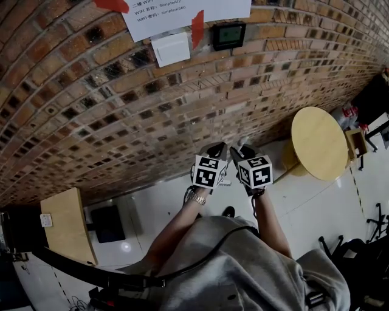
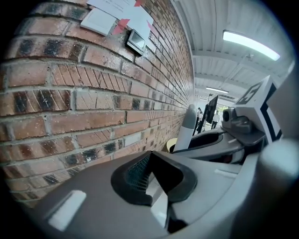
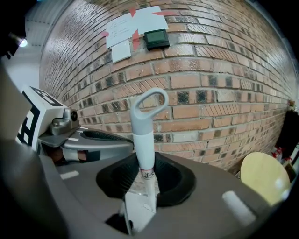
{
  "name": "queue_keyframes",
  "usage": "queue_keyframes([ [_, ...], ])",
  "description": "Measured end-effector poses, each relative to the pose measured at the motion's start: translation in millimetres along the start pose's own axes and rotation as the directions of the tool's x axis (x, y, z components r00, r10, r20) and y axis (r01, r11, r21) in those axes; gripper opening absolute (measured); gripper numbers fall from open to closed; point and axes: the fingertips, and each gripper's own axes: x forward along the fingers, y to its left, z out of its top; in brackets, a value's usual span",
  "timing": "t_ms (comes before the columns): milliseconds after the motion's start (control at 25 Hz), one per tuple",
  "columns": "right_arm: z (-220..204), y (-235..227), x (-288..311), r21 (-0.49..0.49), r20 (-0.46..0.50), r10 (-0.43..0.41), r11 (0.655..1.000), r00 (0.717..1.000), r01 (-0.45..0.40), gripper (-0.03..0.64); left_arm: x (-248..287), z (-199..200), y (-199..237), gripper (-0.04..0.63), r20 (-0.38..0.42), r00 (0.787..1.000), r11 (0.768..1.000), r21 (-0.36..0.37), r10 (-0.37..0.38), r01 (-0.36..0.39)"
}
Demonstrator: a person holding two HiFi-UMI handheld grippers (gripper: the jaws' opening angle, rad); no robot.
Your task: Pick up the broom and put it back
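The broom's pale grey handle point(image 3: 142, 140), with a loop at its top, stands upright between the jaws of my right gripper point(image 3: 142, 179), which is shut on it close to the brick wall point(image 3: 210, 79). In the left gripper view the same handle point(image 2: 188, 122) rises just to the right, beside the right gripper's marker cube point(image 2: 257, 100). My left gripper point(image 2: 150, 175) has its jaws drawn together with nothing between them. In the head view both grippers sit side by side in front of the wall, left point(image 1: 219, 149) and right point(image 1: 244, 150). The broom's head is hidden.
Taped papers point(image 1: 182, 12), a white box point(image 1: 171, 48) and a small black panel point(image 1: 229, 34) hang on the brick wall. A round yellow table point(image 1: 319, 143) stands at the right, a wooden cabinet point(image 1: 64, 225) at the left. Dark chairs point(image 1: 374, 100) crowd the far right.
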Motion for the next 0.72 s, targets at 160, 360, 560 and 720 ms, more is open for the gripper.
queue_keyframes([
  [160, 1, -1, -2, -0.014, -0.002, -0.011, 1.000, 1.000, 0.011, 0.098, -3, 7, -5, 0.005, 0.035, 0.999, 0.999, -0.031, -0.036, 0.038],
  [360, 1, -4, -5, -0.023, 0.000, -0.020, 1.000, 1.000, 0.020, 0.098, -4, 5, -5, 0.005, 0.032, 0.999, 0.999, -0.022, -0.023, 0.024],
  [560, 0, -12, -5, -0.013, 0.000, -0.029, 0.999, 1.000, 0.029, 0.098, -6, 4, -7, 0.005, 0.030, 0.999, 1.000, -0.022, -0.017, 0.018],
  [720, -6, -21, 2, 0.007, 0.017, -0.040, 0.999, 0.999, 0.040, 0.098, -8, 4, -5, 0.005, 0.036, 0.999, 0.999, -0.034, -0.010, 0.012],
])
